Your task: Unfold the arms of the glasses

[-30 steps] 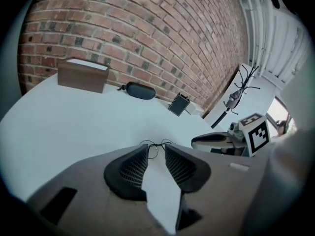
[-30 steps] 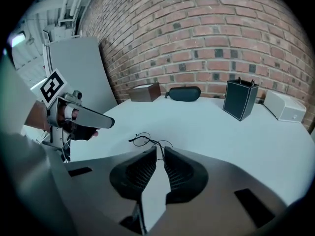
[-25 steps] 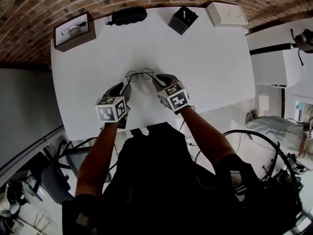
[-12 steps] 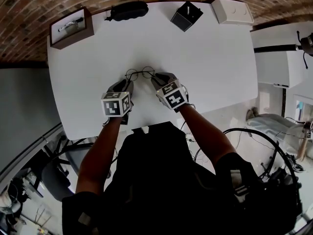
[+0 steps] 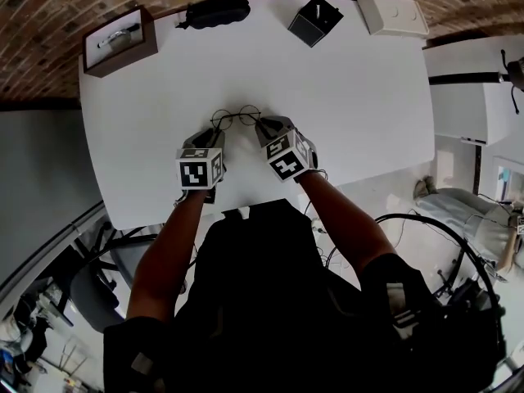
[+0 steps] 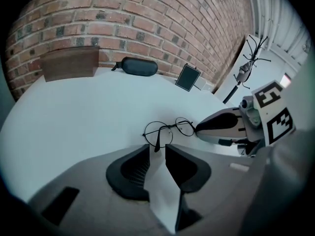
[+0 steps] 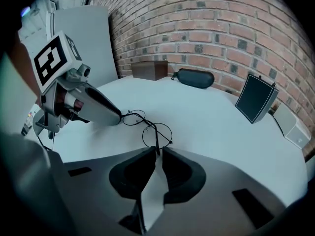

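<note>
Round thin-wire glasses (image 5: 236,119) lie on the white table (image 5: 352,97), lenses away from me. My left gripper (image 5: 207,140) is at their left end. In the left gripper view the left arm's tip (image 6: 156,145) lies between the jaw tips of the left gripper (image 6: 156,151). Those jaws stand wide and are closing; the pads do not touch it. My right gripper (image 5: 267,127) is at the right end. In the right gripper view the right arm's tip (image 7: 156,148) sits in the narrow gap of the right gripper (image 7: 156,152), whose jaws are closing with a gap still showing.
Along the table's far edge stand a brown wooden box (image 5: 121,43), a black glasses case (image 5: 214,11), a small black box (image 5: 314,20) and a white box (image 5: 391,13). The near table edge runs just under my hands.
Both grippers have sunk toward the table and closed in on the ends of the glasses. The glasses have kept their place.
</note>
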